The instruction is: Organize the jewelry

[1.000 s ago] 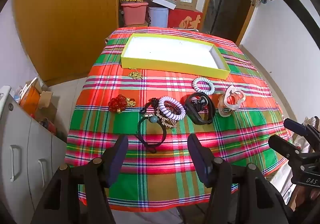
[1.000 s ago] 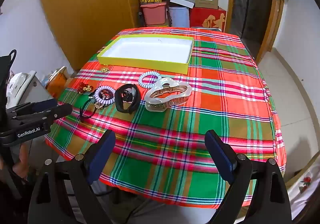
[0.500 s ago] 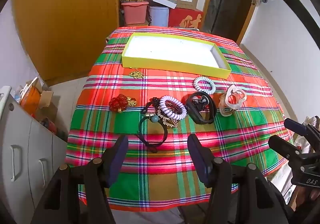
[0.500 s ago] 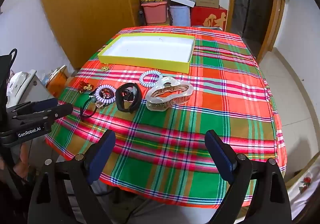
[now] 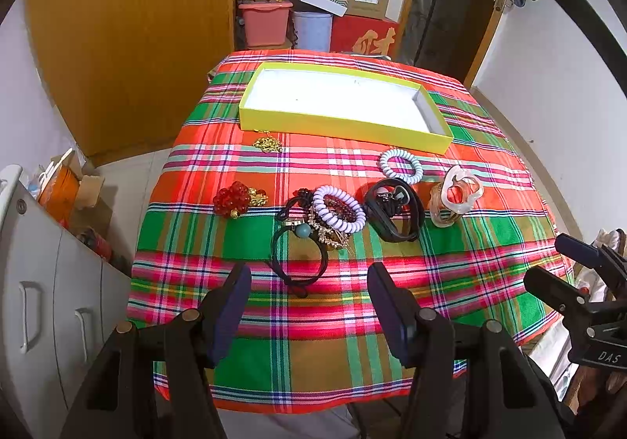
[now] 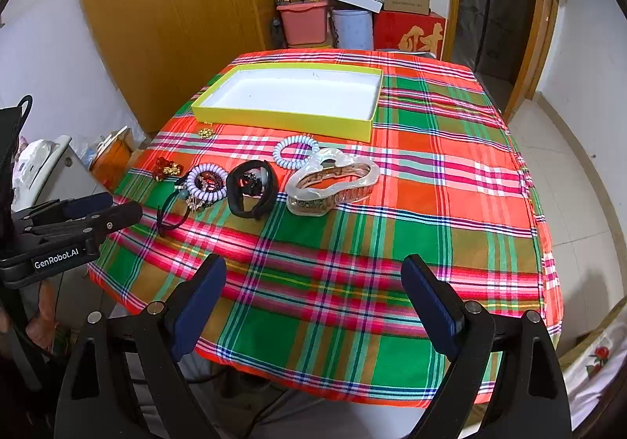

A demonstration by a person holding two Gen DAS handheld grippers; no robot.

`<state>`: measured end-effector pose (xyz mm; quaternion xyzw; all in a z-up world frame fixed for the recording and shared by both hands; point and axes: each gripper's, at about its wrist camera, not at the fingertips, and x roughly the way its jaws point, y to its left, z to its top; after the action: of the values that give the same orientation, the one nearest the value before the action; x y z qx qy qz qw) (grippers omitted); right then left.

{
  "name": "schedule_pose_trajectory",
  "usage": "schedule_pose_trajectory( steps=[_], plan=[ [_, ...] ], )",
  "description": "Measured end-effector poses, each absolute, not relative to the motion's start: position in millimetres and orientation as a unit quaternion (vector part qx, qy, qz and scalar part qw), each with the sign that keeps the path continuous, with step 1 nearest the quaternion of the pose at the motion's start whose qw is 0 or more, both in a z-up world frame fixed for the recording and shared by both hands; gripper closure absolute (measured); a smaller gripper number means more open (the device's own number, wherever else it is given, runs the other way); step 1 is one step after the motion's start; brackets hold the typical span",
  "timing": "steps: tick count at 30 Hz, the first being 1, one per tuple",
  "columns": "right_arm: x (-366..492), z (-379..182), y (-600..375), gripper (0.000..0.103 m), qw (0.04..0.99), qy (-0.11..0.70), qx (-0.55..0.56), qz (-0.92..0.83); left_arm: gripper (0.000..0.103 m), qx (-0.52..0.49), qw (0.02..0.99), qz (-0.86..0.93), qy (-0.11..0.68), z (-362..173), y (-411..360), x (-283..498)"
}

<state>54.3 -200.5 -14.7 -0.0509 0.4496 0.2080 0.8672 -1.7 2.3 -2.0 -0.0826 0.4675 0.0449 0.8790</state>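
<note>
An empty yellow tray (image 5: pixel 337 125) (image 6: pixel 282 117) with a white inside lies at the far side of the plaid table. In front of it lie a gold chain (image 5: pixel 267 143), a red bead cluster (image 5: pixel 232 199), a black hair tie with a teal bead (image 5: pixel 299 255), a lilac coil band on a pile of bracelets (image 5: pixel 339 208) (image 6: pixel 206 182), a black clip (image 5: pixel 394 214) (image 6: pixel 250 194), a white coil band (image 5: pixel 401 166) (image 6: pixel 296 152) and a clear hair claw (image 5: pixel 454 196) (image 6: pixel 333 182). My left gripper (image 5: pixel 309 306) is open above the near edge, just short of the hair tie. My right gripper (image 6: pixel 313 306) is open and empty above the near right.
The tablecloth (image 6: pixel 431 180) hangs over the table edges. A grey cabinet (image 5: pixel 43 282) stands at the left. Boxes and bins (image 5: pixel 298 24) are stacked behind the table beside a wooden wardrobe (image 5: pixel 129 28).
Both grippers have crept slightly forward toward the table. No item on the table has moved.
</note>
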Motion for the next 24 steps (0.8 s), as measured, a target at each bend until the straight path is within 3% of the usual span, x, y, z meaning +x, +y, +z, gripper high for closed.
schedule_pose_trajectory(
  steps=[24],
  plan=[
    [51.1,-18.7,-199.6,0.012,0.866,0.452,-0.051,0.208,0.042,-0.084,0.878,0.044,0.469,-2.7,0.8,-0.4]
  ],
)
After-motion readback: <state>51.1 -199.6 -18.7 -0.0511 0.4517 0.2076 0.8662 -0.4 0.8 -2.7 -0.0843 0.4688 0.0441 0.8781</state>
